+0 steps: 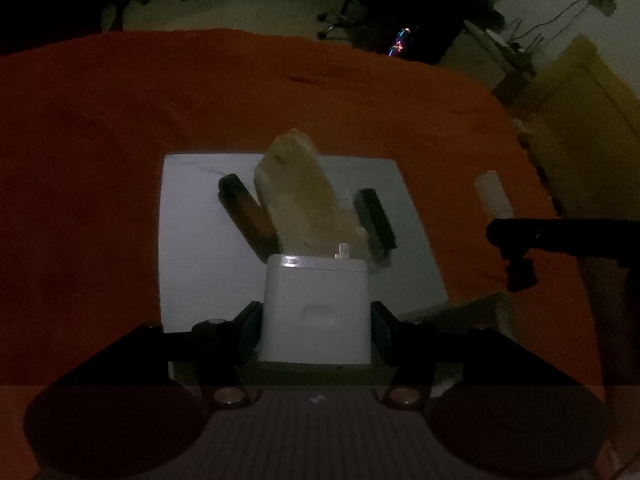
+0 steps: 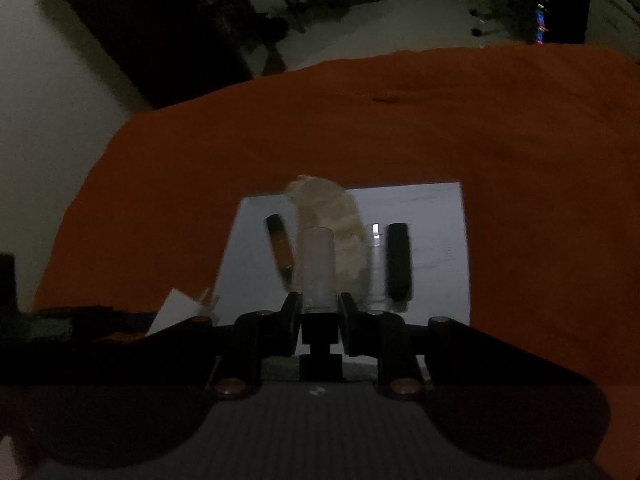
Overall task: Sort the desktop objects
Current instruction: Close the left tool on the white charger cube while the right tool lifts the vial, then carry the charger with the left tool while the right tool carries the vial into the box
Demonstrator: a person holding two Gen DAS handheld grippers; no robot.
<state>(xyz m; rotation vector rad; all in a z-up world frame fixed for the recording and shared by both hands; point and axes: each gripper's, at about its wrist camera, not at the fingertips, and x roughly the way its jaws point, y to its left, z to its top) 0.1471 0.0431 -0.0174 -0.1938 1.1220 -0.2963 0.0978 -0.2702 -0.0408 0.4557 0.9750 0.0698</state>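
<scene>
Pointing forward from right gripper (image 2: 320,304), clear tube (image 2: 318,268)

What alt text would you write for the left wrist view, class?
The left gripper holds a white charger block above a white sheet on an orange cloth. On the sheet lie an amber tube, a pale packet and a black bar.

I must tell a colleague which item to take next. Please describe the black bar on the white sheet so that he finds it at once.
On the orange cloth lies a white sheet. A pale crumpled bag sits at its middle, and the black bar lies just right of it. It is black all over, while the tube left of the bag is amber.
</scene>
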